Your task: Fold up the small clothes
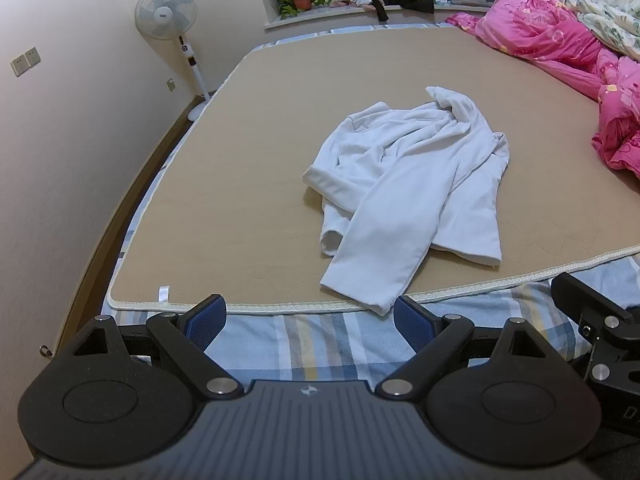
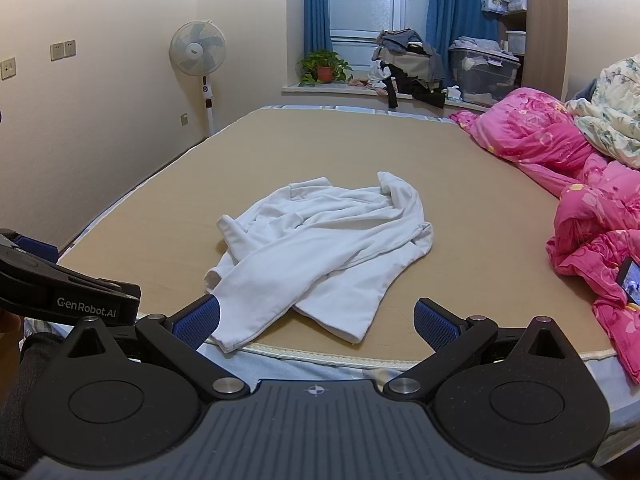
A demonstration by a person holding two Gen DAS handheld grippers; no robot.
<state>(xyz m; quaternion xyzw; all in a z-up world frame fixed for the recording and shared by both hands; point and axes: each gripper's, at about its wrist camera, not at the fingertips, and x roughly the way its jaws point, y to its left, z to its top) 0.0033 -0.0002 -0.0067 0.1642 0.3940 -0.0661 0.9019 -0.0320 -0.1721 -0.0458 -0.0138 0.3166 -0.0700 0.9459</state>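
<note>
A crumpled white long-sleeved garment (image 1: 408,188) lies on the tan mat (image 1: 240,160) of the bed, one sleeve reaching the mat's near edge. It also shows in the right wrist view (image 2: 320,252) on the same mat (image 2: 160,220). My left gripper (image 1: 310,320) is open and empty, held just short of the mat's near edge, its right pad close to the sleeve end. My right gripper (image 2: 316,320) is open and empty, in front of the garment's near hem, its left pad beside the sleeve end.
A pink quilt (image 1: 580,60) is heaped along the bed's right side, also in the right wrist view (image 2: 580,200). A standing fan (image 2: 198,64) is by the left wall. A plant (image 2: 324,66) and piled clothes (image 2: 412,68) sit on the window sill. A checked sheet (image 1: 312,340) borders the mat.
</note>
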